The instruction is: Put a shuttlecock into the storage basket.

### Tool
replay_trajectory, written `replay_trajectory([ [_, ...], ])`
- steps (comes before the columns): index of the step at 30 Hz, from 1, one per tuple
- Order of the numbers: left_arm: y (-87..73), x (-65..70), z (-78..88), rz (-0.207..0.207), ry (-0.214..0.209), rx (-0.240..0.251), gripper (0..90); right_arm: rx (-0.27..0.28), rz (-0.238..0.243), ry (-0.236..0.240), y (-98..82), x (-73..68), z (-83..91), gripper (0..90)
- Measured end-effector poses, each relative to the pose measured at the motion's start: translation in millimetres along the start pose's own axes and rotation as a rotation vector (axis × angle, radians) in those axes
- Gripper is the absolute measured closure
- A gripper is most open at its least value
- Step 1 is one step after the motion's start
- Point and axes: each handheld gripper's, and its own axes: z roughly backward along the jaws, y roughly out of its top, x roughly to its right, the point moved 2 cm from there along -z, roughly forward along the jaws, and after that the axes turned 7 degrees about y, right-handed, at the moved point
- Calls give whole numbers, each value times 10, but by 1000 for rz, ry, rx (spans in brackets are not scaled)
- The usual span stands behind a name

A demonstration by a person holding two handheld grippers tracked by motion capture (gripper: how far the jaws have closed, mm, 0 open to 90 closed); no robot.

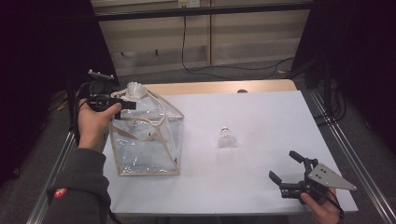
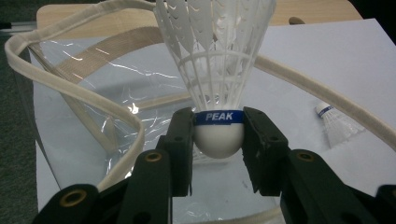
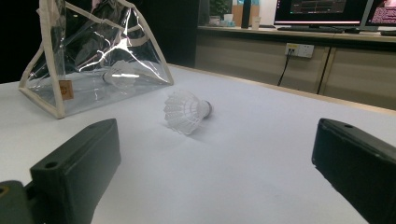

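The left gripper [image 2: 218, 135] clamps a white shuttlecock [image 2: 215, 60] by its cork, over the clear bag's [image 1: 147, 140] open mouth. The right gripper [image 1: 286, 169] rests wide apart, empty, near a second shuttlecock [image 1: 227, 139]. A third inside the bag [image 3: 119, 74] is blurred by glare.

From where I sit the high view is dim at its edges: black at nine and three o'clock, while the white table top [image 1: 261, 121] is evenly lit from overhead and casts only faint shadows. Glare streaks the clear plastic bag [image 1: 144, 140] at eight o'clock. In the left gripper view the shuttlecock [image 2: 218, 70] is sharp and bright and the jaws at six are soft. The right gripper view blurs its near jaws, and the monitors [image 3: 327, 11] at one o'clock glow.
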Motion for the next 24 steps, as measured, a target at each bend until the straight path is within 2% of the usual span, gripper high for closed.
replay_trajectory([
  [24, -45, -46, -72, 14, 31, -12, 652, -1, 5, 0, -1, 3, 2, 11],
])
